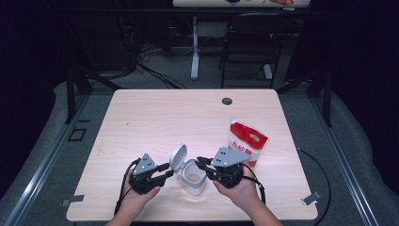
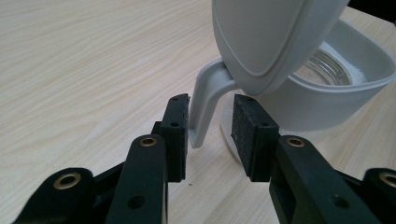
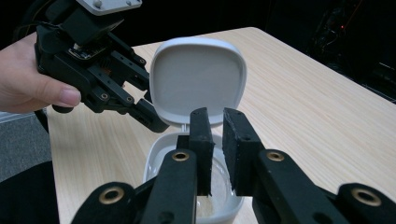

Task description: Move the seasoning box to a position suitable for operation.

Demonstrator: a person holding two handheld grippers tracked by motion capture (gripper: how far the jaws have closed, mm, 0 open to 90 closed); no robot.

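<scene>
Near the table's front edge, left gripper (image 2: 211,128) brackets the jar (image 1: 193,179) handle (image 2: 205,105) unclamped; right gripper (image 3: 217,135) released, empty. Clamp handle firmly before pouring.

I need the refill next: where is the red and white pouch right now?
In the high view the red and white pouch lies on the table's right side, just behind the right gripper and right of the open white container.

A pale wood-grain bench (image 1: 155,117) sits lit in a dim room, a round cable hole (image 1: 227,101) near its far edge. Grey floor (image 1: 357,136) surrounds it; beyond stand a dark chair (image 1: 249,42) and what looks like a white table leg (image 1: 195,47).
</scene>
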